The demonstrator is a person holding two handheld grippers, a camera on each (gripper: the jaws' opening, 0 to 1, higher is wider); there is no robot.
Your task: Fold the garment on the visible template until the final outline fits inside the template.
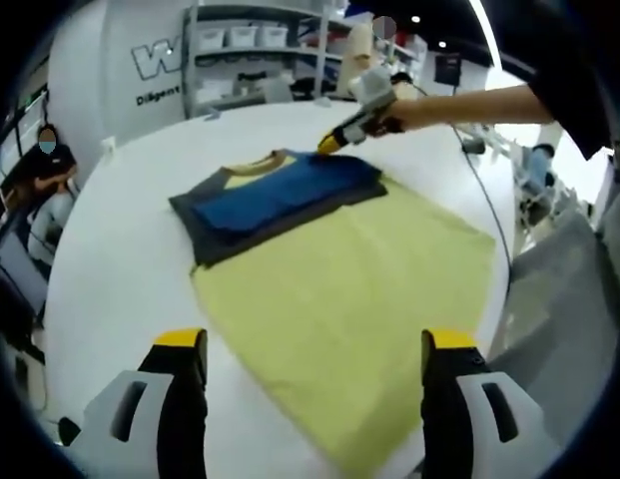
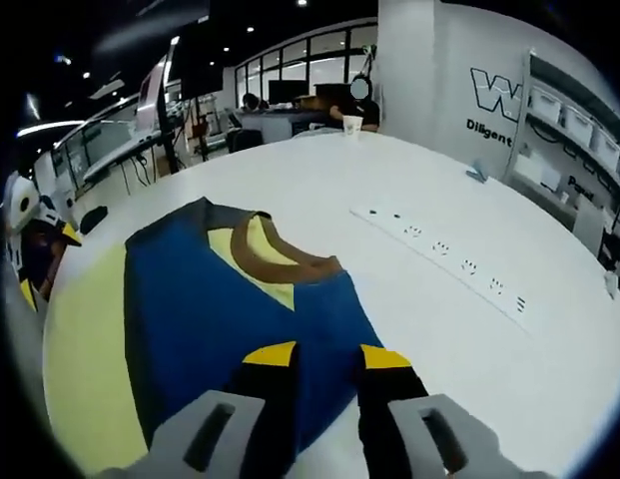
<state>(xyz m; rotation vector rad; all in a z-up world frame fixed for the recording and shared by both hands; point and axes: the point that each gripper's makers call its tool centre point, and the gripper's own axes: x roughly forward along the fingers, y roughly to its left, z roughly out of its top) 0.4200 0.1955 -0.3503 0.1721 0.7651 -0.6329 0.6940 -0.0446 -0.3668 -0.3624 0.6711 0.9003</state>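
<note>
White tabletop (image 1: 120, 259) carries everything, round and wide, and the pale yellow template (image 1: 359, 309) lies flat on it, stretching from your near side toward the far right. On the template's far left part sits the garment (image 1: 275, 200), a blue and dark grey shirt with a yellow inset and a brown collar, folded into a compact block.

As far as the task goes, you look well along: the sleeves and body seem folded in already. What is left, by my reading, is the fit. In the left gripper view the shirt's dark left and far edges appear to hang past the template onto bare table, so you likely still need a tuck or a shift toward the yellow.

Your left gripper (image 1: 314, 344) hovers over the template's near edge with its jaws spread wide and nothing between them. Your right gripper (image 2: 324, 354) is at the shirt's far right corner, jaws a little apart over the blue cloth; whether they pinch it, you cannot tell from these pictures.

From the right gripper view you get the collar (image 2: 280, 254) close up, plus a white power strip (image 2: 439, 249) on the table to the right. From the left gripper view you get the template's whole outline and your arm reaching in with the right gripper (image 1: 329, 145).
</note>
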